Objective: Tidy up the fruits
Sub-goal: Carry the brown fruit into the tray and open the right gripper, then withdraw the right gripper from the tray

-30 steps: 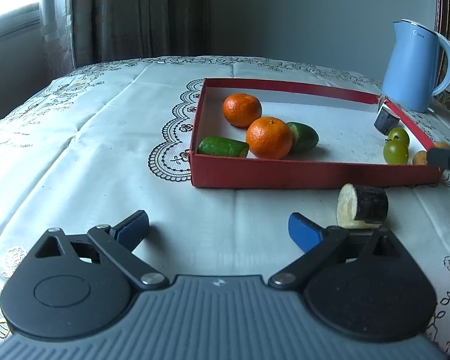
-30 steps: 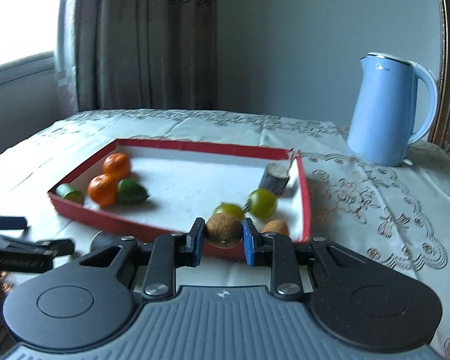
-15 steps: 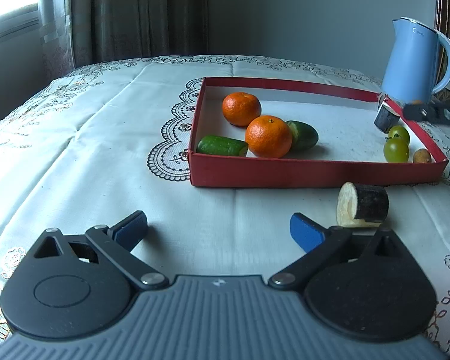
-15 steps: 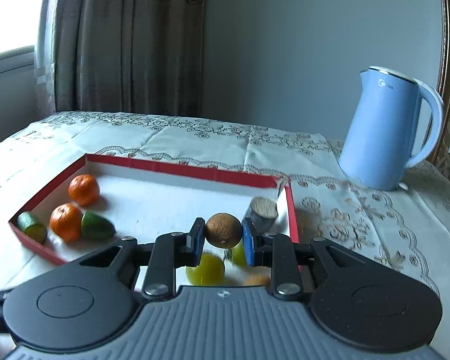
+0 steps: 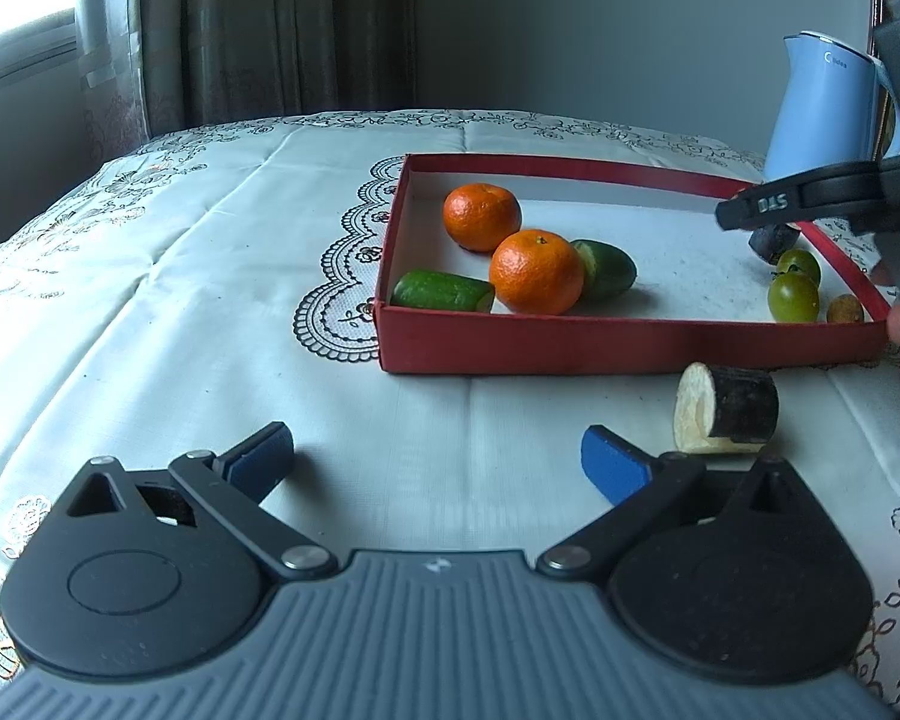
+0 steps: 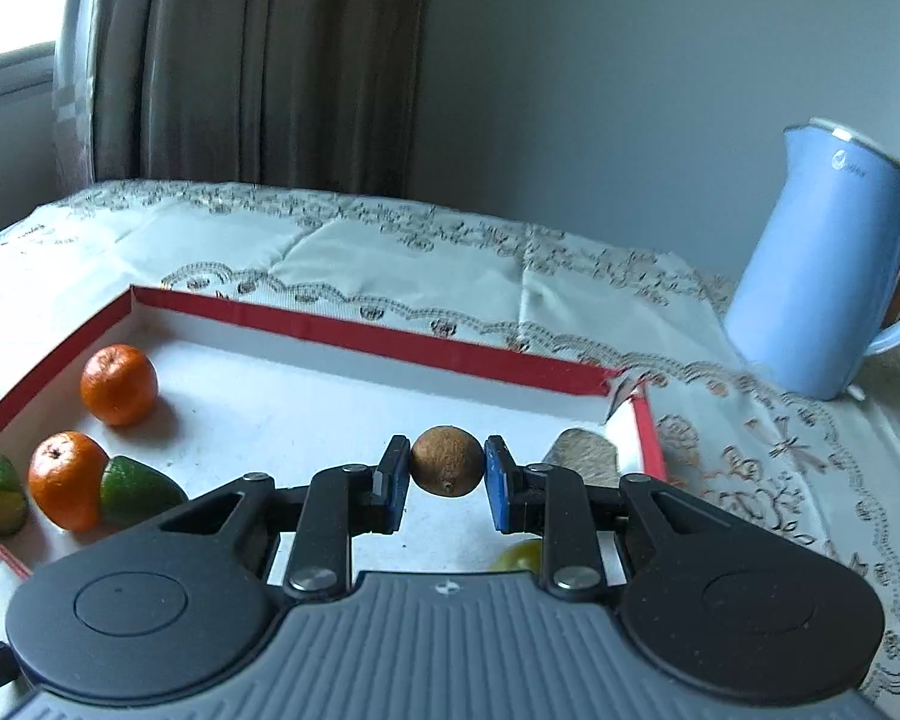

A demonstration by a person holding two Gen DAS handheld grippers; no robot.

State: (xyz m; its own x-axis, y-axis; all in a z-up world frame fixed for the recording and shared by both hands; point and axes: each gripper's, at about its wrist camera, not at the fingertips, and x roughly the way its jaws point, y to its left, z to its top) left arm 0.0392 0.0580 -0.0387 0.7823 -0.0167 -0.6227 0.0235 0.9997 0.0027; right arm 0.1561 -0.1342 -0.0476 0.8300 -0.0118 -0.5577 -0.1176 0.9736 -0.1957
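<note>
Risk is concentrated in the narrow hold on the small brown fruit, which is clamped between the blue fingers of the right gripper and carried in the air above the white floor of the red tray. Only the sides of the round, rough-skinned fruit are touched, so it could be squeezed out or rolled free if the gripper is tilted or jolted, and it could then drop onto the green tomato partly hidden below. An early release is judged likely to send it rolling across the flat tray floor toward the two oranges and the cucumber pieces at the left end. The left gripper is held low over the cloth-covered surface with its fingers spread wide and nothing between them. Just beside its right finger lies the dark-skinned cut piece, outside the tray, where it could be knocked away if the gripper is swung carelessly. The blue kettle stands well apart.
</note>
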